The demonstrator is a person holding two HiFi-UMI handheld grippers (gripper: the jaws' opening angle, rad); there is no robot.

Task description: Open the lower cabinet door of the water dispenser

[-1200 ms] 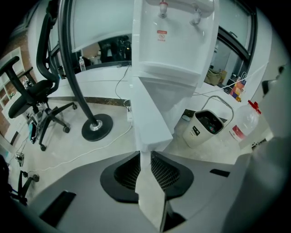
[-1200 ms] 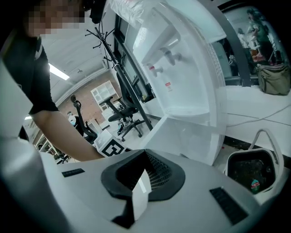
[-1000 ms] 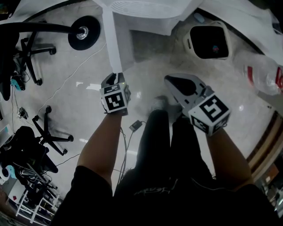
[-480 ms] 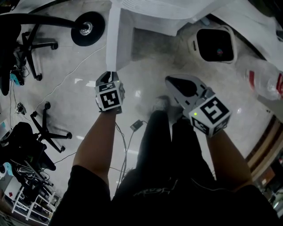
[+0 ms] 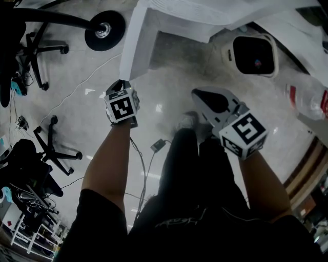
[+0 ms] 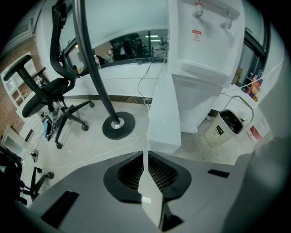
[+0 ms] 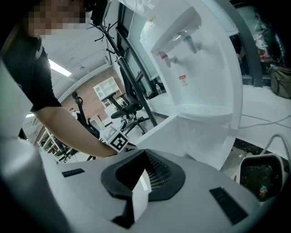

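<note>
The opening swing looks nearly done. The left gripper point(image 5: 122, 86), whose jaws have just been closing and are now almost together, pinches the thin free edge of the lower cabinet door point(image 5: 134, 46), which stands wide of the water dispenser point(image 5: 197, 13). The right gripper point(image 5: 201, 97) is closed on nothing. The next move is probably a clean release.

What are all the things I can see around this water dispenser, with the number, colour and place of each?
water dispenser: one, white, at the back, two taps
cabinet door: one, white, swung open from the dispenser's lower part
waste bin: one, cream, dark opening, on the floor right of the dispenser
stand: one, black, round foot, left of the door
office chairs: at least two, black, far left
cable: one, pale, across the floor
bottle: one, clear, red label, right edge
left gripper: grey; jaws have just been closing, seemingly pinching the door's lower corner
right gripper: grey; jaws together, empty, apart from the door
legs: dark trousers, bottom centre
</note>
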